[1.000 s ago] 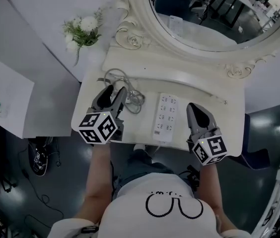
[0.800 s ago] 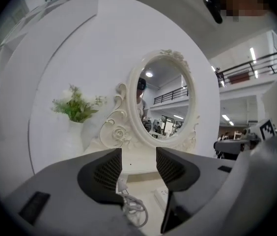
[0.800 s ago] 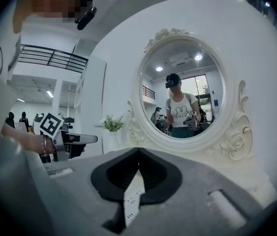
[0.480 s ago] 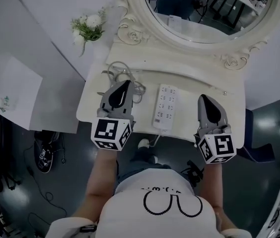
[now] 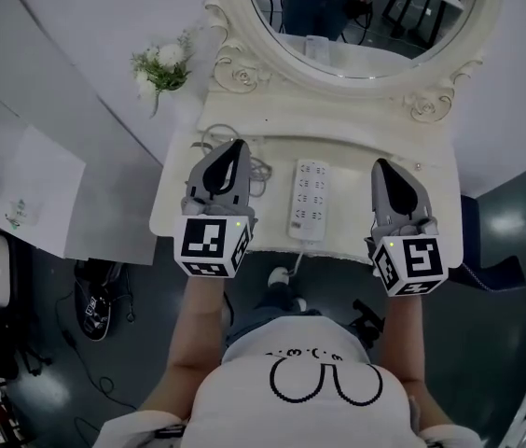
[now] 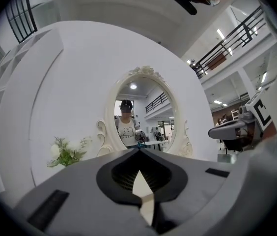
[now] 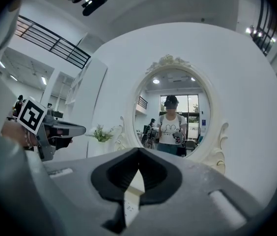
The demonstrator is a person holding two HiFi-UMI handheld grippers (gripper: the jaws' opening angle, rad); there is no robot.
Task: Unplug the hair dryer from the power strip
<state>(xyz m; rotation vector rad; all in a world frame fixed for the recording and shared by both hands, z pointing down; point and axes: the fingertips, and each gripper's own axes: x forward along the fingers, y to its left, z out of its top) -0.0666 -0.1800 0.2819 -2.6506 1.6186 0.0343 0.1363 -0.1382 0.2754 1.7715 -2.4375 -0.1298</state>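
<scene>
Head view: the power strip (image 5: 311, 199) lies mid-frame on the white dressing table (image 5: 431, 215), with a coiled cable (image 5: 261, 170) just left of it. The left gripper (image 5: 237, 146) and right gripper (image 5: 380, 164) flank the strip.

Left gripper view: the jaws have just been closing and now meet with nothing between them, facing the mirror (image 6: 141, 117).

Right gripper view: the jaws are pressed together, empty.

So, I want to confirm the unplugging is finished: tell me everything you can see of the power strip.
The power strip is a long white plastic-looking bar with rows of dark socket holes on top, none holding a plug that I can see. It lies flat on the white table, lengthwise from the mirror toward the front edge, between the left gripper and right gripper, touched by neither. Its white cord leaves the near end and drops over the table's front edge.
</scene>
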